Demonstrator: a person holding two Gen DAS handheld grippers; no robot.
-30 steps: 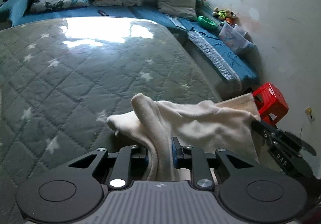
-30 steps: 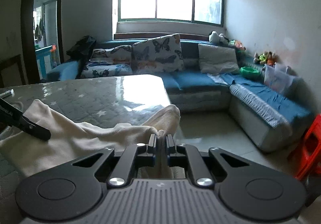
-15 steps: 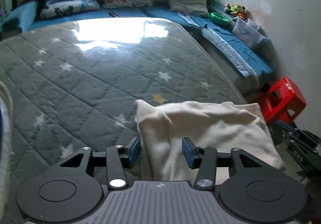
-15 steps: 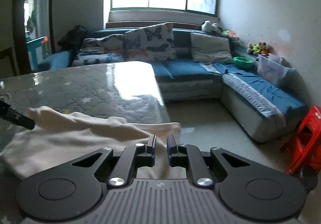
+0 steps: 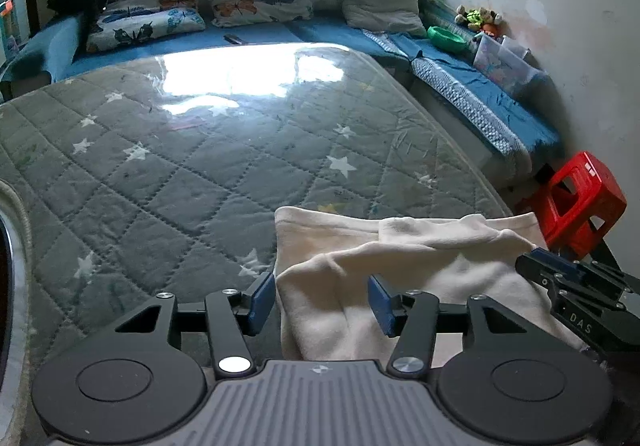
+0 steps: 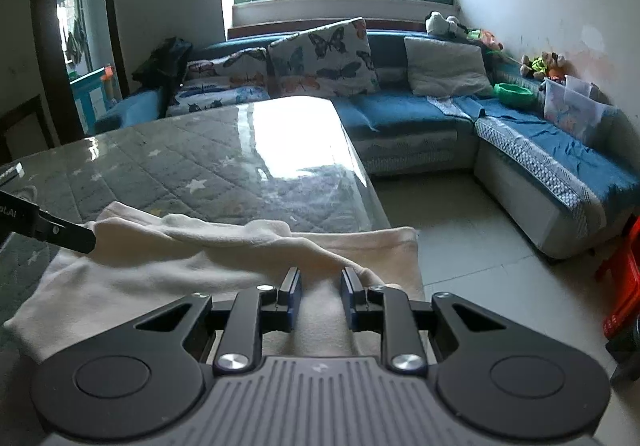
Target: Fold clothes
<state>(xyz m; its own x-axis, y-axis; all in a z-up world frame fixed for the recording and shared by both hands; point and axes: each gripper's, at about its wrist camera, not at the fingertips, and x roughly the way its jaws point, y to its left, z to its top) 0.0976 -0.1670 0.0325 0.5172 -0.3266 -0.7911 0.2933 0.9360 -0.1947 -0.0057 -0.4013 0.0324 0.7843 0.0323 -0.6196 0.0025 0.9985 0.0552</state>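
Table (image 5: 208,166): a grey quilted cover with white stars under a glossy sheet, bare over most of its top; the sofa (image 6: 420,114) runs behind and along the right wall.
Garment (image 5: 400,266): a cream cloth lying at the table's near right corner, one layer laid back over another, its right edge at or just past the table edge beside the red stool (image 5: 576,202).
Fold so far: at least one fold looks made; the upper layer sits ridged and uneven, not flush with the one beneath.
Left to do: by judgement, smoothing and one more fold to make a compact stack.
Left gripper (image 5: 318,300): jaws wide apart, holding nothing, the cloth's left edge between them.
Right gripper (image 6: 320,292): jaws partly open over the cloth, gripping nothing.
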